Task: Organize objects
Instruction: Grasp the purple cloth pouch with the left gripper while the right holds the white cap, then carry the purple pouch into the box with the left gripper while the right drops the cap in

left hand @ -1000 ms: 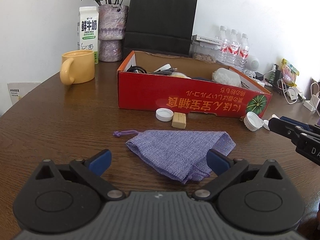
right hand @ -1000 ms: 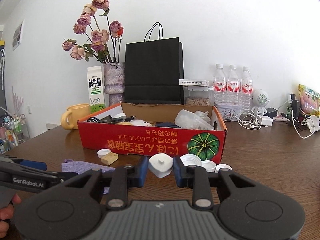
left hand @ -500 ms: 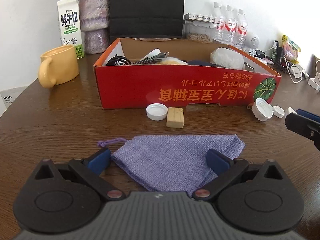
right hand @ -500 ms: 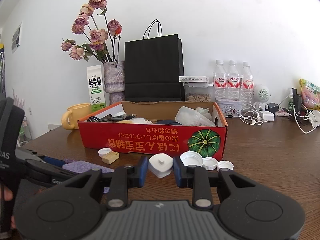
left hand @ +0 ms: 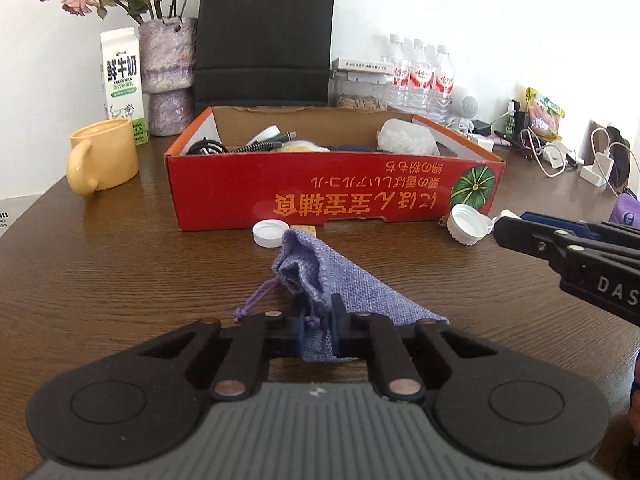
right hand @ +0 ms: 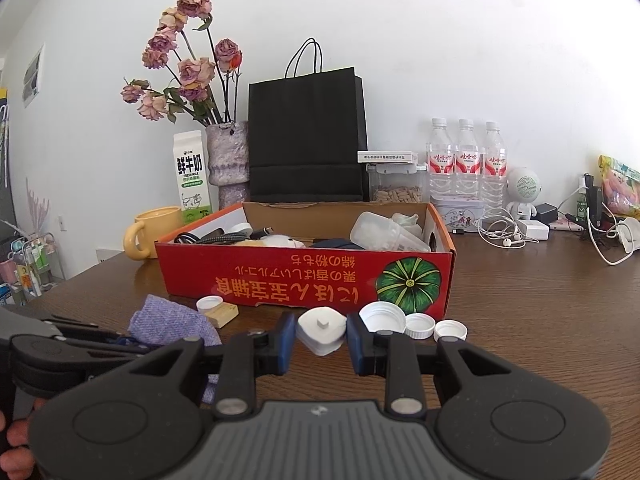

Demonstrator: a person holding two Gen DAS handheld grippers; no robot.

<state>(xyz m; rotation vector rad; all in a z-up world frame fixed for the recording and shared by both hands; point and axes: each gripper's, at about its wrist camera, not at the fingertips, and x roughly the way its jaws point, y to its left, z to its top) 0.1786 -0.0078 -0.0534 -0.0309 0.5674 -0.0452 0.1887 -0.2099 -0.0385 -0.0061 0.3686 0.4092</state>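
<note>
We see a dark brown wooden desk [left hand: 100, 280] with a marked grain, its near left edge rounded. Behind it stands a plain white wall [right hand: 440, 40], bright with even daylight. Against the wall we see a black paper bag [right hand: 306, 140], a textured vase [right hand: 228, 164] with dried pink roses [right hand: 188, 76], a milk carton [right hand: 191, 176], three water bottles [right hand: 466, 160] and a small white speaker [right hand: 524, 190]. White cables [right hand: 500, 232] and chargers lie at the far right of the desk. At the left, beyond the desk, we see a wire rack [right hand: 32, 256] holding small items.
</note>
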